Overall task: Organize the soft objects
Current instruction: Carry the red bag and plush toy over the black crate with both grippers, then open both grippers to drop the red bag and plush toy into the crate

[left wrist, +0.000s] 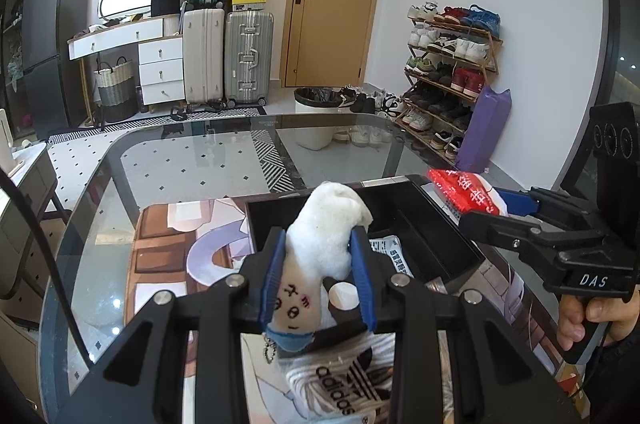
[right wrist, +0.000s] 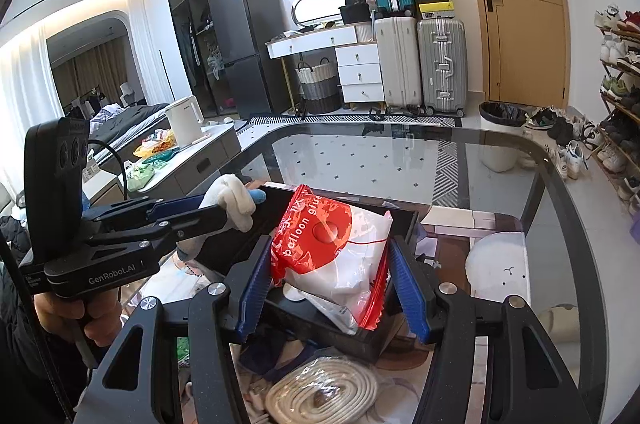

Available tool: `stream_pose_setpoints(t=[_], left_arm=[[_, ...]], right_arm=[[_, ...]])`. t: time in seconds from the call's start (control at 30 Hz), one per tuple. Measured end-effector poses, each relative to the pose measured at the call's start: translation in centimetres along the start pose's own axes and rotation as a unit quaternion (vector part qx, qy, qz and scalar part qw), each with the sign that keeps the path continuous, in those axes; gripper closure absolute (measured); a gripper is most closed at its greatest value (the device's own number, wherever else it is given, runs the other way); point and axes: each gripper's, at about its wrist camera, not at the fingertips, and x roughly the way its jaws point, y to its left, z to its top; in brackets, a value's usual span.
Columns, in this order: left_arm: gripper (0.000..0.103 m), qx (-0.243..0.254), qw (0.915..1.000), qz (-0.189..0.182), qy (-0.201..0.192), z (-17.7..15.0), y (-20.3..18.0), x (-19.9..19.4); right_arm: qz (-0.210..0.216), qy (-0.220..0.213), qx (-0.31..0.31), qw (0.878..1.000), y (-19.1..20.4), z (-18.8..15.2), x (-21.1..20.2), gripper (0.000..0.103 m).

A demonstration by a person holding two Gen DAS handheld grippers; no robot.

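My left gripper (left wrist: pixel 320 248) is shut on a white plush toy (left wrist: pixel 332 220) with a stitched face, a blue cap and a small key chain. It holds the toy just above the near-left part of a black box (left wrist: pixel 432 232). My right gripper (right wrist: pixel 329 248) is shut on a red and white plastic bag (right wrist: pixel 332 244) printed "balloon glue", held over the same black box (right wrist: pixel 360 342). Each view shows the other gripper from the side: the left gripper (right wrist: pixel 224 206) with the plush toy (right wrist: pixel 234 200), the right gripper (left wrist: pixel 480 210) with the bag (left wrist: pixel 464 192). A printed packet (left wrist: pixel 384 250) lies inside the box.
The box stands on a picture mat (left wrist: pixel 168 248) on a glass table (left wrist: pixel 180 160). A white Adidas cloth item (left wrist: pixel 344 384) and a bagged coil of white rope (right wrist: pixel 320 392) lie near me. A round white cushion (right wrist: pixel 500 264) is to the right. A hand (left wrist: pixel 576 320) holds each gripper.
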Motion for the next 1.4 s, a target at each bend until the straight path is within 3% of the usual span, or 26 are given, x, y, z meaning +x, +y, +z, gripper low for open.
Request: stream_pose_setpoints(t=[0.77,1.4], left_arm=[[0.071,0.008,0.9998,-0.011,0.016,1.3,-0.3,3.8],[0.071,0.015,0.9991,-0.007,0.039,0.6,-0.2,5.6]], right_arm=[[0.031,0.023,0.004,0.999,-1.5,0.6,3.9,0.045],[0.015,0.046,-0.006,0.999,-1.5,0.3,6.5,0.045]])
